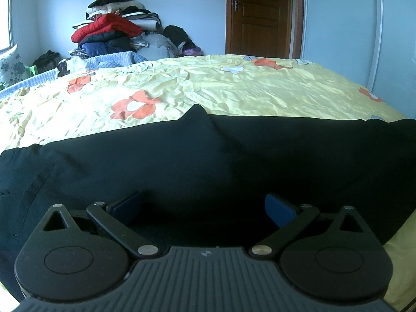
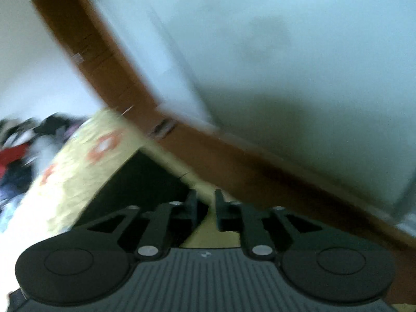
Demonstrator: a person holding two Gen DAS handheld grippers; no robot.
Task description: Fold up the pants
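Pants: the black pants [image 1: 208, 161] lie spread flat across the near part of the bed, one long band from left to right, with a small peak of cloth poking up at the far edge.
Pants, right wrist view: a dark corner [image 2: 137, 182] lies just ahead and left of the jaws; the picture is blurred.
Left gripper: the left gripper [image 1: 202, 205] hangs low over the pants, jaws wide apart, the blue pads [image 1: 279, 208] on either side with only flat cloth under the gap; nothing is clamped.
Right gripper: the right gripper [image 2: 205, 208] has its jaws nearly together, a narrow gap showing yellow sheet; no cloth sits between them.
Bed: a crumpled yellow sheet [image 1: 234, 83] with orange flowers.
Beyond: a heap of clothes [image 1: 117, 28] against the far wall, and a brown door [image 1: 262, 13].
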